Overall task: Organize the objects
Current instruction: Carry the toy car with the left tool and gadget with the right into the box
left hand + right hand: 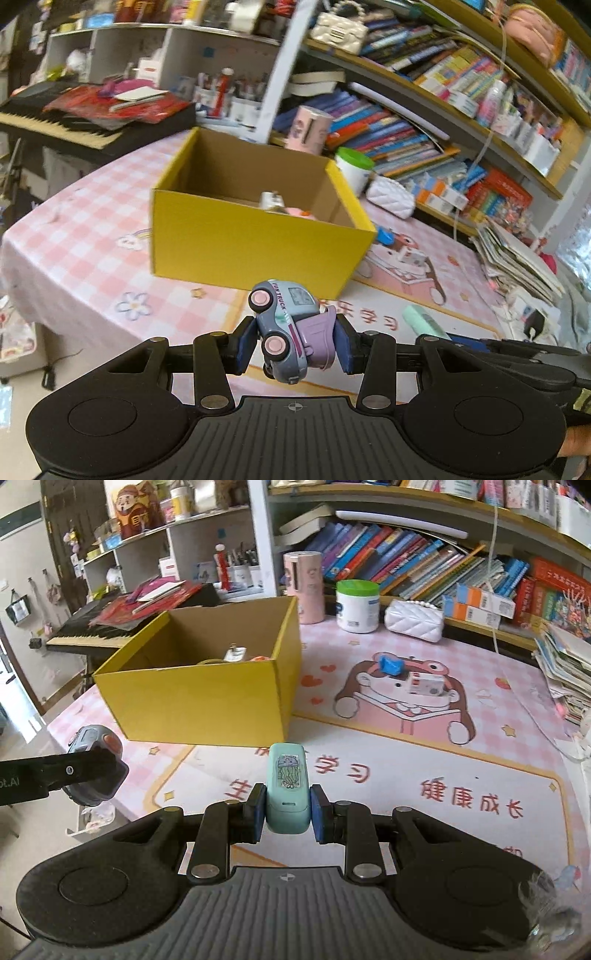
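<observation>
Left gripper (295,341): clamped on a small grey-blue plastic toy truck with pink wheels (284,325), held tilted above the table.
Right gripper (288,812): pinching a mint-green rounded plastic case (288,786).
Target, likely: open yellow cardboard box (255,247), ahead of both, already holding a few items.
Risk: truck gripped askew, so it may twist free short of the box.
Obstacle: box's near wall; 2 grippers converging could collide.
Around: blue clip (390,664) and white packet (424,684) on the pink checked tablecloth (74,236).
</observation>
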### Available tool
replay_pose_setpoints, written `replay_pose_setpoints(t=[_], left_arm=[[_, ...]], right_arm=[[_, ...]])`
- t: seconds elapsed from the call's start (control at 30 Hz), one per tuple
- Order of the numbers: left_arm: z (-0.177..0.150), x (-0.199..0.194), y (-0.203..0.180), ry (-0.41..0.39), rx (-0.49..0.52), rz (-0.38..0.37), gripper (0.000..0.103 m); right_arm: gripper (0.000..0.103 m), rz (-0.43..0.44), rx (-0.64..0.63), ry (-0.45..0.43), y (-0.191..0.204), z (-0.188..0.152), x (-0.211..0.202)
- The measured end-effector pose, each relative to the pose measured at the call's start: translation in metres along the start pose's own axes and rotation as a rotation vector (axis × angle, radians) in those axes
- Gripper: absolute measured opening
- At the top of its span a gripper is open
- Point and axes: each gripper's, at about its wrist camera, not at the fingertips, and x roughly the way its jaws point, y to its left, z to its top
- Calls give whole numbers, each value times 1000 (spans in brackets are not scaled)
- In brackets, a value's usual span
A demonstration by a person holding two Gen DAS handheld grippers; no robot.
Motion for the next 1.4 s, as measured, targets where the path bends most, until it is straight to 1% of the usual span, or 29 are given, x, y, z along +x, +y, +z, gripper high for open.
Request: replay_pose_setpoints(t=[0.2, 0.37, 0.57, 0.77, 0.97, 1.17, 1.3, 1.4], left_arm=[[2, -15, 19, -34, -5, 8, 42], [9, -20, 32, -63, -3, -6, 42], [34, -25, 42, -139, 22, -11, 42], [59, -21, 38, -198, 39, -33, 42], [76, -3, 27, -226, 77, -45, 42], [99, 15, 23, -263, 69, -35, 42], [111, 35, 19, -265, 98, -2, 42], [115, 55, 20, -240, 105, 37, 42]], right_arm=[[23, 25, -30, -9, 28, -1, 2], [23, 29, -45, -28, 48, 6, 6], [23, 17, -62, -98, 65, 26, 6], [23, 6, -68, -160, 70, 52, 9], [23, -15, -64, -203, 63, 73, 13], [23, -40, -74, -240, 60, 97, 28], [23, -54, -113, -249, 62, 112, 48], [23, -62, -146, -222, 63, 120, 71]])
